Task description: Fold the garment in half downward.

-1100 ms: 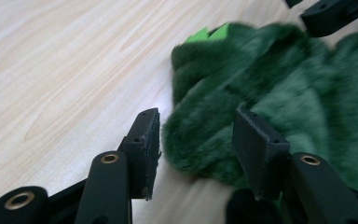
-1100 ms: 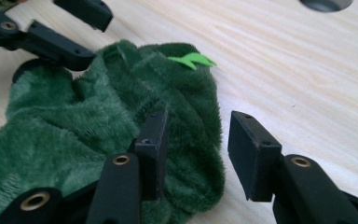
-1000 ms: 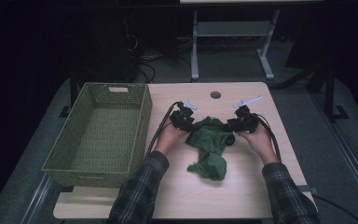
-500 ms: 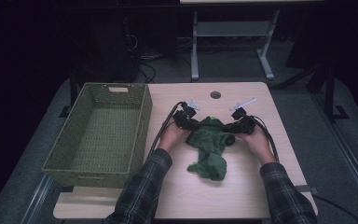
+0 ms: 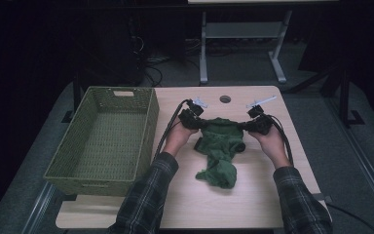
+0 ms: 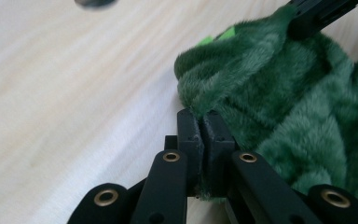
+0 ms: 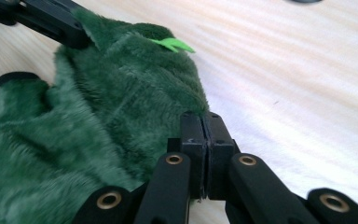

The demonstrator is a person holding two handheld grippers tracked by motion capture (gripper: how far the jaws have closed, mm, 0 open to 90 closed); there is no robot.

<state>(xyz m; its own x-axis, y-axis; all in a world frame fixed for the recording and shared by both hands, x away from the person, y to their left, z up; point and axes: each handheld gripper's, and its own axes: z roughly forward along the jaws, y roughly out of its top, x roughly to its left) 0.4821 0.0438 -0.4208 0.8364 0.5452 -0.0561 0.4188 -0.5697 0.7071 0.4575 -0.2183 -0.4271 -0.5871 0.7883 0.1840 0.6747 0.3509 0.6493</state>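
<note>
High view: we see the left tool [image 5: 199,122] and right tool [image 5: 245,126] at opposite upper corners of a green plush cloth [image 5: 219,151] on the table [image 5: 243,200], right of the woven basket [image 5: 102,141]. The jaw tips are too small to make out here. Both forearms rise from below, hands [image 5: 177,136] angled inward.

Left gripper view: our jaws have just been closing and now pinch the cloth's [image 6: 279,93] edge, its fabric caught between the pads. The cloth's right part is cut off.

Right gripper view: the jaws, likewise just closing, clamp a fold of cloth [image 7: 116,112] beside a light green tag [image 7: 172,44]; the other tool [image 7: 46,18] grips the far corner.
</note>
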